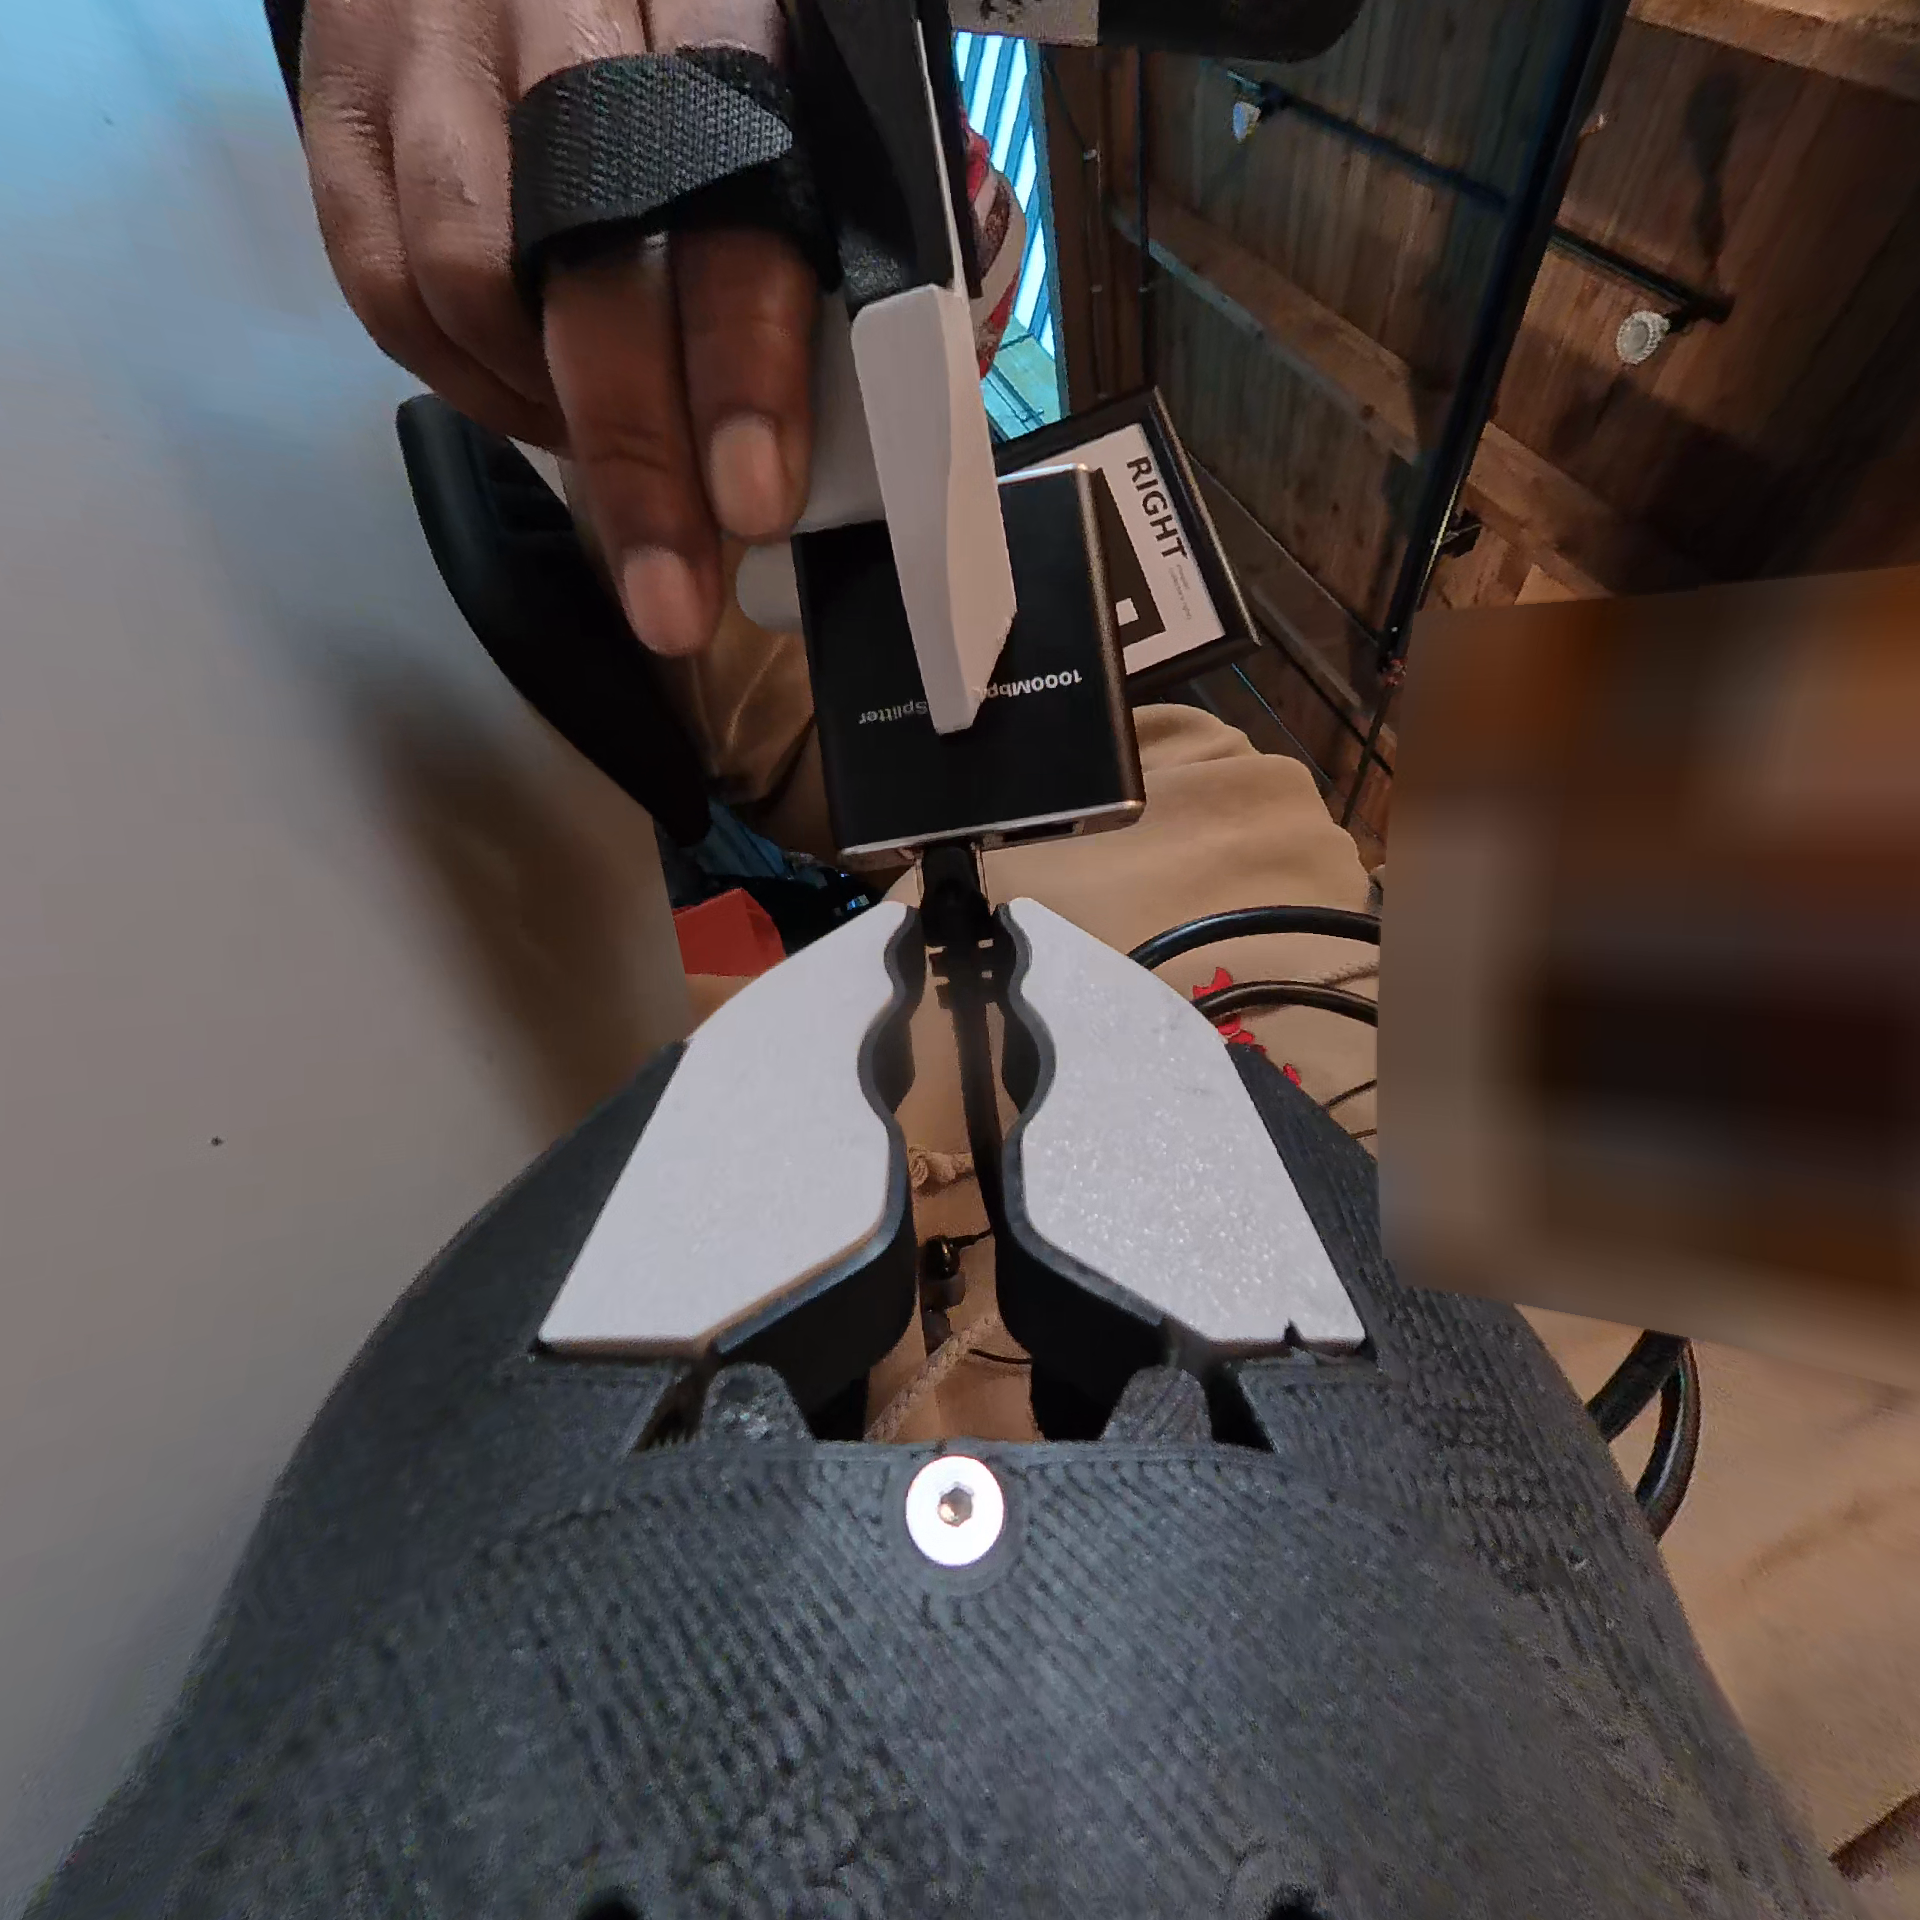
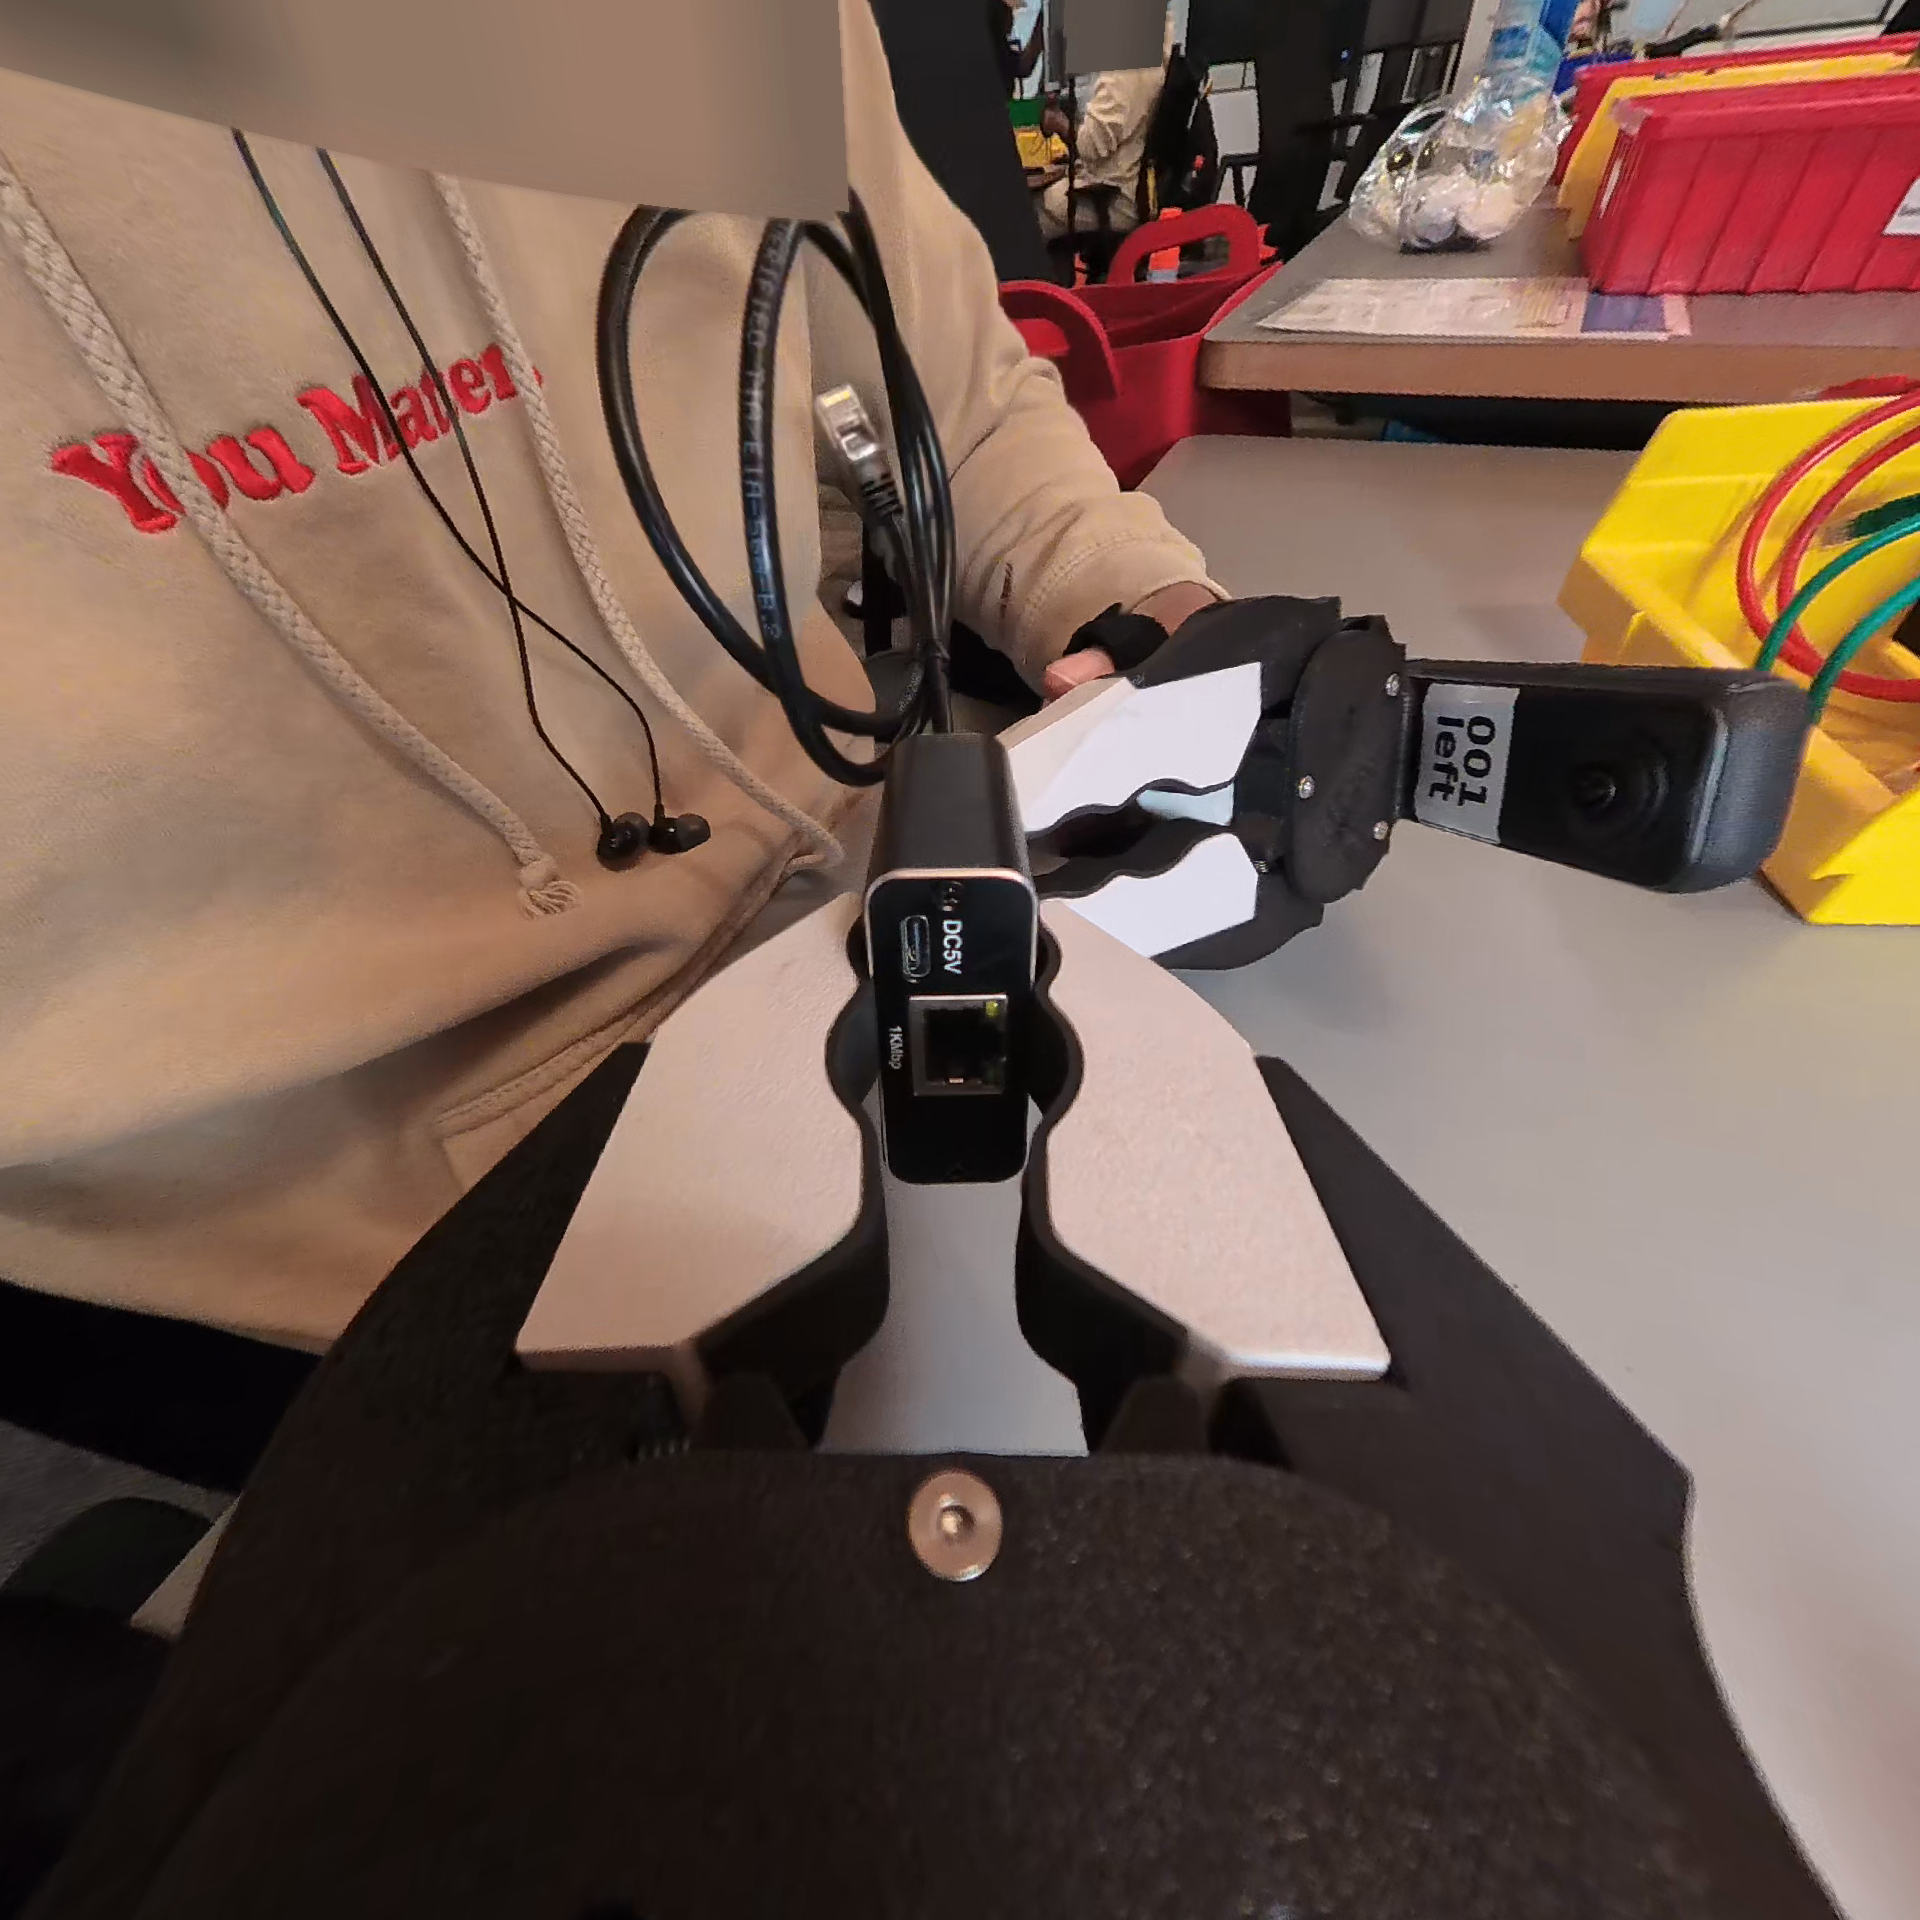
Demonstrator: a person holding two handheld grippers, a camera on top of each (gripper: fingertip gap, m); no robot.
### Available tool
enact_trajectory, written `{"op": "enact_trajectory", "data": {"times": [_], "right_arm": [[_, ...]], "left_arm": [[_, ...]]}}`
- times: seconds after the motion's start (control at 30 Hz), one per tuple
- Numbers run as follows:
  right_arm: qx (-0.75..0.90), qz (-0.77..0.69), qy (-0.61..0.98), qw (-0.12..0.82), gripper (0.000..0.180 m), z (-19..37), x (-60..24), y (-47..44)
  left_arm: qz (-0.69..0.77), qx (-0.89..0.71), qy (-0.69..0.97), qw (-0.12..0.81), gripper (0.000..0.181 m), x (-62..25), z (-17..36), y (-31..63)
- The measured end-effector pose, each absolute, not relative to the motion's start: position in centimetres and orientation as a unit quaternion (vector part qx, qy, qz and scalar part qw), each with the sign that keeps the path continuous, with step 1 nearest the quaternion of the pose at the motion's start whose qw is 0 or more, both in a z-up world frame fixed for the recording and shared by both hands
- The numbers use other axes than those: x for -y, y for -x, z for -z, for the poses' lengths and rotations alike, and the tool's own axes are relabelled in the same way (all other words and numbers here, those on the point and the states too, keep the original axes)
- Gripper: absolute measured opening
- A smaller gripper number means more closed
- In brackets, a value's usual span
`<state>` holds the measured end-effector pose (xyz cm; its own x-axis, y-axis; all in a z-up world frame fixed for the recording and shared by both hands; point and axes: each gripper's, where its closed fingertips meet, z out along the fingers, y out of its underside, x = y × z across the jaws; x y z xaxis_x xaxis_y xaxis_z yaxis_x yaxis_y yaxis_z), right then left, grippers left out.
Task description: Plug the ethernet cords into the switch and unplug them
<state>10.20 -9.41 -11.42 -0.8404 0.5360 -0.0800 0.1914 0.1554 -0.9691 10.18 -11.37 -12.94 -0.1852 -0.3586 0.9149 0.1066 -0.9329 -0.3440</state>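
The switch (image 2: 951,1039) is a small black box with a metal rim. My right gripper (image 2: 948,935) is shut on its sides and holds it above the table, with one empty port facing the camera. In the left wrist view the switch (image 1: 1029,748) hangs under a white right finger (image 1: 935,499). My left gripper (image 1: 961,930) is shut on the black ethernet plug (image 1: 954,883), which sits in a port on the switch's far end. The left gripper also shows in the right wrist view (image 2: 1044,862). The black cord (image 2: 774,468) loops up in front of the person, its free plug (image 2: 847,426) dangling.
A grey table (image 2: 1455,1091) lies below. A yellow bin (image 2: 1683,582) with red and green cables stands at the right, red bins (image 2: 1745,187) farther back. The person's beige hoodie (image 2: 260,727) fills the left. A framed sign (image 1: 1164,540) stands behind the switch. The grippers are tip to tip, or close to it.
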Motion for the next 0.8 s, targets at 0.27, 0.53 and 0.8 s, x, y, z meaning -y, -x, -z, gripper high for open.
{"op": "enact_trajectory", "data": {"times": [0.27, 0.53, 0.8], "right_arm": [[0.749, -0.594, 0.257, 0.143, 0.024, 12.3, 9.3, -9.6], [0.727, -0.603, 0.281, 0.172, 0.024, 12.2, 7.5, -9.2], [0.711, -0.613, 0.291, 0.186, 0.024, 11.8, 6.5, -9.3]], "left_arm": [[0.740, -0.107, 0.641, 0.171, 0.013, 10.8, 13.7, -9.8], [0.697, -0.136, 0.656, 0.257, 0.031, 9.6, 12.7, -7.8], [0.545, -0.128, 0.665, 0.495, 0.030, 6.8, 8.2, -0.8]]}}
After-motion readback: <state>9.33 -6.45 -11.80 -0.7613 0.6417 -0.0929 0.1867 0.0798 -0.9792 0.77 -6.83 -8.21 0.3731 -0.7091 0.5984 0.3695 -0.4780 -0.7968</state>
